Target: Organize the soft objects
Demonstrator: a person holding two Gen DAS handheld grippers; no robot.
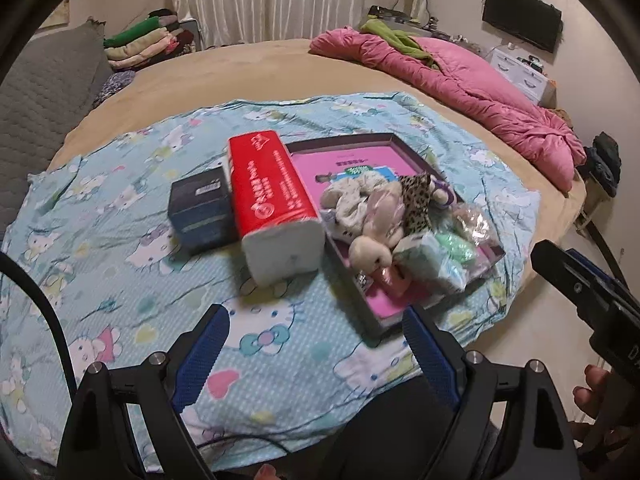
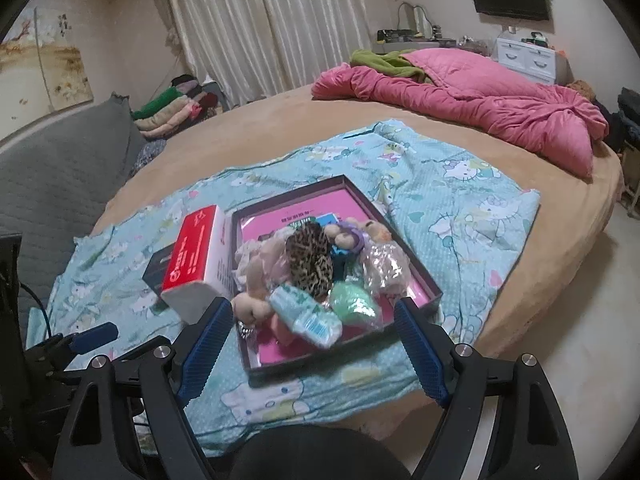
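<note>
A shallow dark box (image 1: 344, 141) with a pink bottom lies on a blue cartoon-print sheet (image 1: 120, 248) on the bed. In it is a heap of soft things: a leopard-print plush (image 1: 416, 196), a cream plush (image 1: 370, 254), a tissue pack (image 1: 434, 258) and a green item in plastic (image 1: 460, 246). The box (image 2: 424, 276), leopard plush (image 2: 310, 254) and tissue pack (image 2: 308, 314) also show in the right wrist view. My left gripper (image 1: 316, 344) is open and empty, in front of the box. My right gripper (image 2: 314, 332) is open and empty at the box's near edge.
A red and white tissue pack (image 1: 276, 204) lies left of the box, with a dark blue box (image 1: 202, 210) beside it. A pink quilt (image 1: 460, 80) lies at the far right of the bed. Folded clothes (image 1: 148, 42) are stacked at the back left.
</note>
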